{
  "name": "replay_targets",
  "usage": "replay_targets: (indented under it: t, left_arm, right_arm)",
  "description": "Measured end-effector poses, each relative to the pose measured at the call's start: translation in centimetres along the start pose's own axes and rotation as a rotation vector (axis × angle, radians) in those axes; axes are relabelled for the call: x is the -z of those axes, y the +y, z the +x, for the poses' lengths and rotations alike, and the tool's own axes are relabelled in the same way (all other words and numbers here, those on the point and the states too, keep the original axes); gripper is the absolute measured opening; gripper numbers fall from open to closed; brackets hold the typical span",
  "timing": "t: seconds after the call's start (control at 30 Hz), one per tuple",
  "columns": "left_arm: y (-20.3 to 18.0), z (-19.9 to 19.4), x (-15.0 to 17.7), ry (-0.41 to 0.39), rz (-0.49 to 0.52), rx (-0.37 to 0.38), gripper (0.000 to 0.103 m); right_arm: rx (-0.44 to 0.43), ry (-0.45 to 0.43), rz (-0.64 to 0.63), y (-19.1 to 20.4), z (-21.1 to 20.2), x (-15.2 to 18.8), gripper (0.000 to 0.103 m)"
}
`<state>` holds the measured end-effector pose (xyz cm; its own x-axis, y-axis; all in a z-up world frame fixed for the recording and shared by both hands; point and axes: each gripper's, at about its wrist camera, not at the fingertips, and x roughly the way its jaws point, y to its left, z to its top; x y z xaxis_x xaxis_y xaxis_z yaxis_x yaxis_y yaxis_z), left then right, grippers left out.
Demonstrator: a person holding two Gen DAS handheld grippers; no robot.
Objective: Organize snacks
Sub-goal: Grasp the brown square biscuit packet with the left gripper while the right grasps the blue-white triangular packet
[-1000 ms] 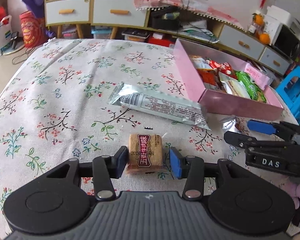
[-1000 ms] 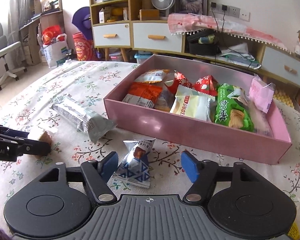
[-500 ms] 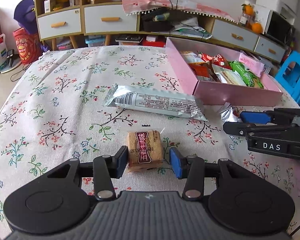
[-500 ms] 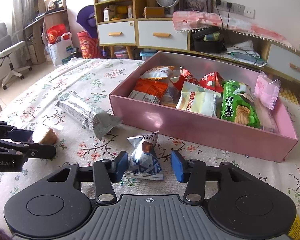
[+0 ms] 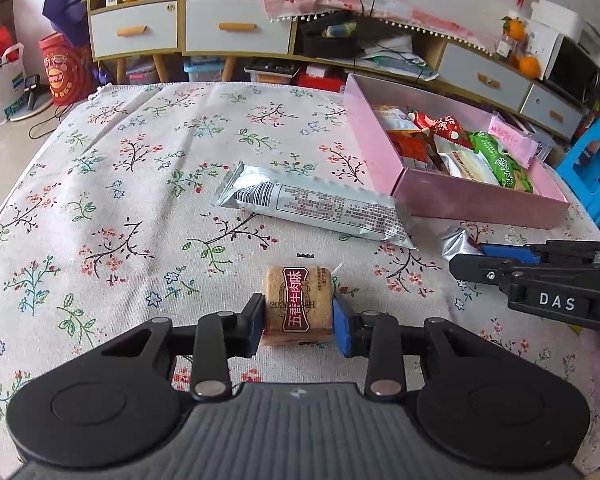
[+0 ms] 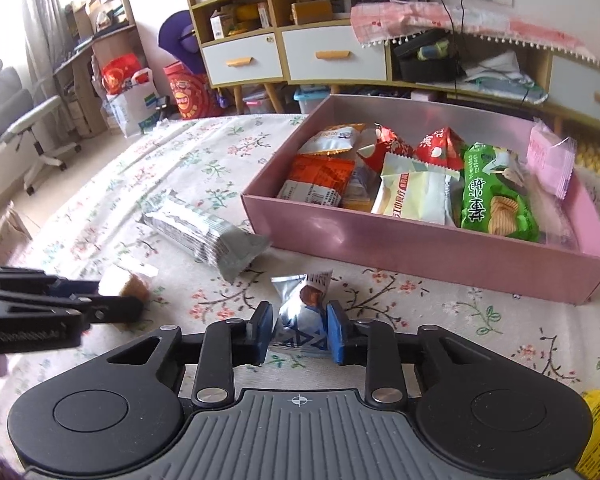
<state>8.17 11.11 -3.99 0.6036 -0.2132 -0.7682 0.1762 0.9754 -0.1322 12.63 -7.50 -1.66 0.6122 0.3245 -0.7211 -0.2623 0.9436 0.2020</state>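
- We judged the sorting well along: the pink box [image 6: 420, 240] already held several packets, among them a green crisp bag [image 6: 496, 196], an orange packet [image 6: 320, 178] and two red pouches; three snacks were left out on the counter [image 5: 100, 200].
- The brown biscuit square [image 5: 298, 304], clear-wrapped with a dark red label, sat on the floral cloth between the pads of the left hand-held gripper [image 5: 298, 322]. Its jaws were closing, and the pads looked to be touching the wrapper on both sides.
- The small silver pouch [image 6: 302, 312], crumpled foil with a blue triangle print and a brown snack pictured on it, lay just in front of the box. The jaws of the right hand-held gripper [image 6: 298, 332] were closing narrowly on it, and the foil appeared pinched.
- The long silver bar packet [image 5: 316, 206], back panel with barcode facing up, lay untouched between the biscuit and the box's near corner.
- Neither gripped snack had left the cloth yet, as far as we could tell; lifting both into the box, then the bar, was what remained.
- Beyond the counter stood drawer units and cluttered shelves.
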Motion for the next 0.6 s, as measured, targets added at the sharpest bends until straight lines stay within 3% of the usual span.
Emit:
replay_targets:
  t: [0.1, 0.17, 0.4, 0.53, 0.6]
  left_arm:
    - [0.0, -0.1, -0.2, 0.005, -0.014, 0.008, 0.032]
    - [-0.1, -0.2, -0.2, 0.006, -0.023, 0.014, 0.032]
    - [-0.5, -0.6, -0.6, 0.001, -0.031, 0.031, 0.032]
    - [-0.7, -0.6, -0.6, 0.004, -0.026, 0.031, 0.032]
    - [-0.8, -0.5, -0.5, 0.010, -0.019, 0.028, 0.032]
  right_arm:
    - [-0.020, 0.004, 0.022, 0.0, -0.4, -0.2, 0.027]
    - [-0.029, 0.005, 0.033, -0.1, -0.6, -0.3, 0.013]
    - [-0.051, 0.015, 0.084, -0.8, -1.2, -0.6, 0.014]
    - [-0.041, 0.011, 0.094, -1.0, -1.2, -0.5, 0.022]
    - [-0.037, 0.018, 0.089, -1.1, -1.0, -0.3, 0.032]
